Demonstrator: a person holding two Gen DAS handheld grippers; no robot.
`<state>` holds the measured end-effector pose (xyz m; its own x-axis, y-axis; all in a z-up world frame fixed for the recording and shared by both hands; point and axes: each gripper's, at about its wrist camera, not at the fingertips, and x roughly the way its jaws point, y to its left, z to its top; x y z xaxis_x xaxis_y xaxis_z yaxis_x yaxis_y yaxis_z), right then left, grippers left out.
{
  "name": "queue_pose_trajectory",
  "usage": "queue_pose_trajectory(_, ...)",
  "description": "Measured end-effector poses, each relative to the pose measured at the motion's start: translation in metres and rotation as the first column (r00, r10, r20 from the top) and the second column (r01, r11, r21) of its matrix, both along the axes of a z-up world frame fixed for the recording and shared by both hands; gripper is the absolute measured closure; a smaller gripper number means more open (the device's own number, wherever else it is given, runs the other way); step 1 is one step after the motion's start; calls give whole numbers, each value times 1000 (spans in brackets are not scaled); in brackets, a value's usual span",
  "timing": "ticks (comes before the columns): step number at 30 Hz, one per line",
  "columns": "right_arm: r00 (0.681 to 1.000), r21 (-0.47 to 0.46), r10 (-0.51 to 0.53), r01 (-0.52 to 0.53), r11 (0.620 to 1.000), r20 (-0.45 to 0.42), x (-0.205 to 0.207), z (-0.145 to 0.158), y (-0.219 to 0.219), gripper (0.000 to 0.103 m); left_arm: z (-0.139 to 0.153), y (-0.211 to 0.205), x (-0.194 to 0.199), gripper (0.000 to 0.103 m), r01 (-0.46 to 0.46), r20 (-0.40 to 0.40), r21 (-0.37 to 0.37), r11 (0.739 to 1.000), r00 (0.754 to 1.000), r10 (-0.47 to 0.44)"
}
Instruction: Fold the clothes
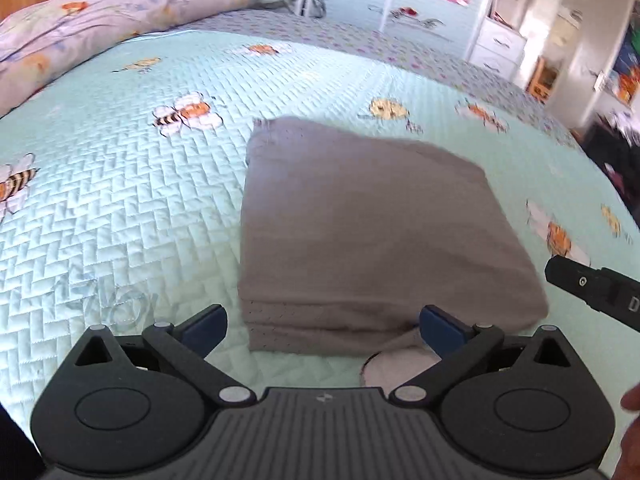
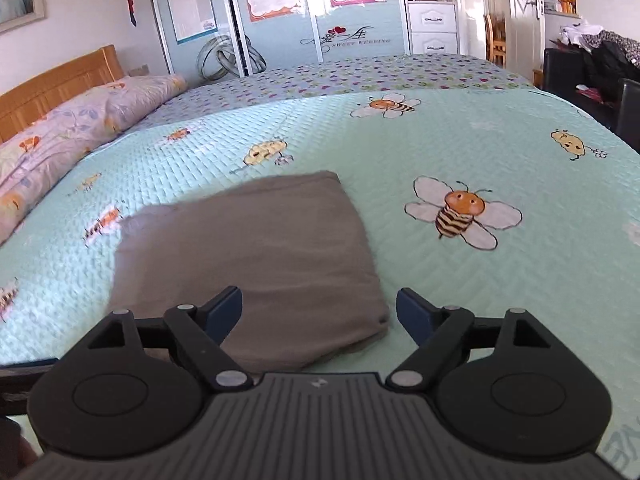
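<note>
Evidently the folding is all but finished: the grey garment (image 1: 360,236) lies as a squared, layered stack on the bee-print quilt (image 1: 120,208), near the bed's close edge, its folded layers showing along the near side. From the left wrist view it sits at twelve o'clock of the left gripper (image 1: 320,326), whose blue pads stand wide apart with nothing pinched between them; I take that as a release, the cloth left to rest under its own weight. A pale flap (image 1: 386,364) pokes out at the stack's near corner, beside the right-hand pad, and may need tucking. The right gripper (image 2: 319,312) hangs just above the near right corner of the stack, jaws spread and empty, the cloth reaching toward eleven o'clock. Its tip shows at three o'clock in the left view. The floral pillow (image 2: 72,128) lies far off at ten o'clock, well apart.
</note>
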<state>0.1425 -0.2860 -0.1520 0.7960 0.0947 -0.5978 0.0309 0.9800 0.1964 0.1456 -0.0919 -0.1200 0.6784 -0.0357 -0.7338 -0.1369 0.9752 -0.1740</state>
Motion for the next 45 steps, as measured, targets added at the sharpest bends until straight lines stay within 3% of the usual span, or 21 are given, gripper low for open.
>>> queue_pose_trajectory(8, 1000, -27, -7, 7, 1000, 25, -8, 49, 4, 14, 46, -15, -1, 1, -48, 28, 7, 999, 998, 48)
queue_pose_trajectory(16, 997, -85, 22, -16, 996, 70, -18, 85, 22, 13, 96, -13, -17, 1, -61, 86, 75, 995, 995, 54)
queue_pose_trajectory(21, 997, -109, 19, -11, 994, 76, -28, 93, 29, 12, 92, -17, -26, 1, -45, 74, 92, 995, 997, 38)
queue_pose_trajectory(26, 999, -119, -2, 8, 993, 49, -30, 85, 32, 12, 63, -18, -19, 1, -38, -32, 94, 995, 999, 41)
queue_pose_trajectory(45, 1000, -141, 13, -9, 990, 26, -33, 71, 50, 12, 65, -12, -20, 1, -43, -5, 90, 995, 999, 43)
